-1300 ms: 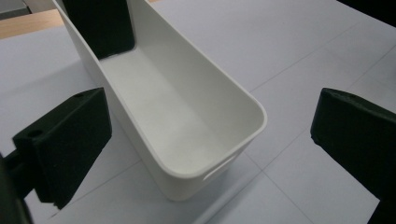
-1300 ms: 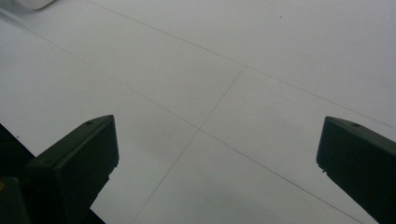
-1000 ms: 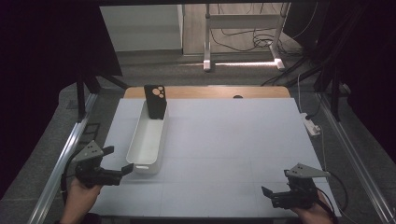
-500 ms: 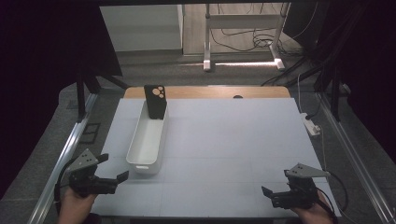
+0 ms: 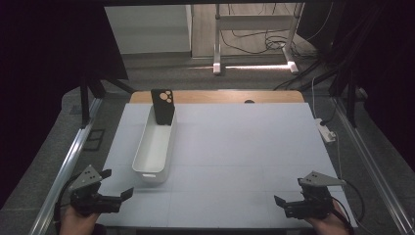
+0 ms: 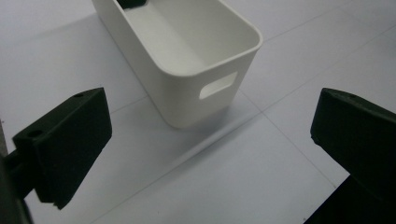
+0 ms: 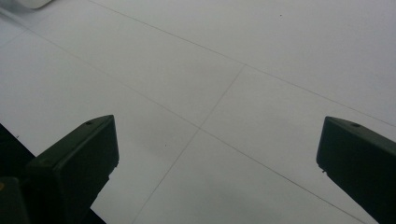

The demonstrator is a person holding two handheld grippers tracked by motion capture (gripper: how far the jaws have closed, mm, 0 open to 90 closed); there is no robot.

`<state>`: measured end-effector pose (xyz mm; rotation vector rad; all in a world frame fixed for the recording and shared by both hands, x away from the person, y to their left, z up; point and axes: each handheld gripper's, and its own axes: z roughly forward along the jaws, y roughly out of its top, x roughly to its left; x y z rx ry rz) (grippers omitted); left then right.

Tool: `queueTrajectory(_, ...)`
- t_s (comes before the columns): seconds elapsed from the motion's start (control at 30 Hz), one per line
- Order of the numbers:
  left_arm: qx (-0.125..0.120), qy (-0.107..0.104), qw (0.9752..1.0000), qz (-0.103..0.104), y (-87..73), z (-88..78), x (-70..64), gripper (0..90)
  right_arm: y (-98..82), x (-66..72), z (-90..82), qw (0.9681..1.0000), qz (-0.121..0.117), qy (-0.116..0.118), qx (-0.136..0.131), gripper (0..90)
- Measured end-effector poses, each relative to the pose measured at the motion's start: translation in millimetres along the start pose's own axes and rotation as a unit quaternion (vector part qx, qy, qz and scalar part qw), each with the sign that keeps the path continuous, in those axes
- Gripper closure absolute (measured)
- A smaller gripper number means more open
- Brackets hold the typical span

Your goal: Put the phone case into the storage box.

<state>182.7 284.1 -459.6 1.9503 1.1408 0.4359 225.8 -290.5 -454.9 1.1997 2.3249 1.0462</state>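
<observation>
A long white bin (image 5: 155, 147) lies lengthwise on the left part of the white table (image 5: 244, 147). A black phone case (image 5: 163, 106) with tan camera holes stands upright at its far end. My left gripper (image 5: 117, 185) is at the near-left corner, open and holding nothing, a short way from the bin's near end. In the left gripper view its jaws (image 6: 210, 154) stand wide apart, pointing at the bin's near wall (image 6: 187, 51) with the handle slot. My right gripper (image 5: 284, 203) rests open at the near right, over bare table (image 7: 215, 93).
A wooden strip (image 5: 220, 96) runs along the table's far edge. A white power strip (image 5: 326, 131) lies off the right edge. Metal rails (image 5: 68, 161) flank both sides. Beyond the table are a stand's legs and cables on the floor.
My left gripper has drawn back from the bin's near end toward the near-left corner of the table. The right gripper has stayed put.
</observation>
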Motion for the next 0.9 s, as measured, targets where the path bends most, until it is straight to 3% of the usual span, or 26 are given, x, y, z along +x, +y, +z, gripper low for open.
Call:
queueTrajectory(0.47,0.019,-0.001,0.9998,-0.001,-9.4,1.5,-3.6,0.0,0.0,-0.1,0.1,1.0,0.001,0.0,0.0,0.0)
queueTrajectory(0.9,0.042,0.011,0.999,0.008,-7.9,6.3,-6.9,0.0,0.1,0.5,0.4,1.0,-0.004,0.0,0.002,0.0)
